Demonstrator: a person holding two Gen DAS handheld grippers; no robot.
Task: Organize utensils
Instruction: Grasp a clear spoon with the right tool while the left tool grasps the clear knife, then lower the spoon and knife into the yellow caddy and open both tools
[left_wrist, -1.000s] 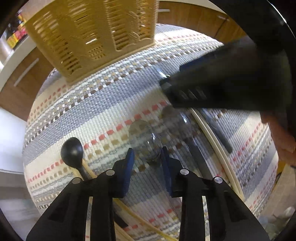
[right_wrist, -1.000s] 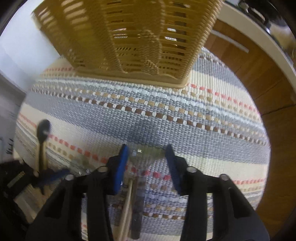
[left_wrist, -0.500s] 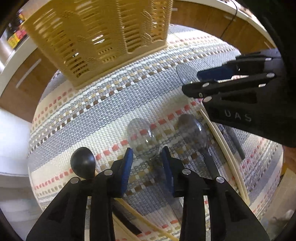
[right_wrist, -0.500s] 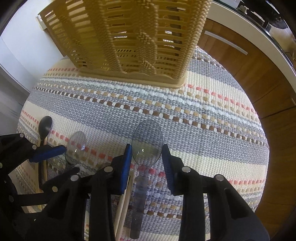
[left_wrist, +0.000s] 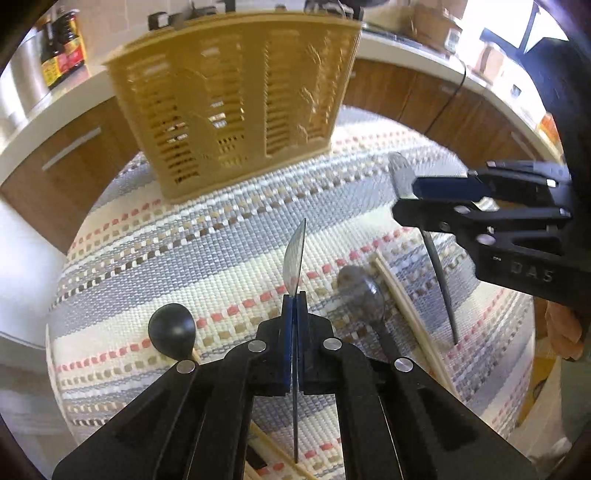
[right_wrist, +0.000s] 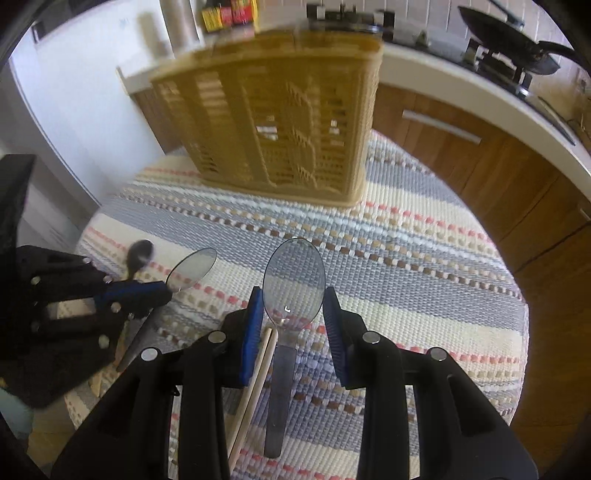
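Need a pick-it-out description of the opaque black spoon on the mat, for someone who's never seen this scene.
Start at the tan slotted basket standing on the striped woven mat. Come toward the camera, left of the left gripper: the black spoon lies there on the mat. Its bowl is solid matte black with a pale handle, while the other spoons are see-through.

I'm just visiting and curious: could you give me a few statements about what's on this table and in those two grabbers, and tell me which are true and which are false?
1. The left gripper is shut on a clear spoon. True.
2. The right gripper holds nothing. False: a second clear spoon sits between its pads, off the mat.
3. The basket lies tipped on its side. False: it stands upright on the woven mat.
4. A black spoon lies on the mat. True.
5. The chopsticks are in the basket. False: they lie on the mat.
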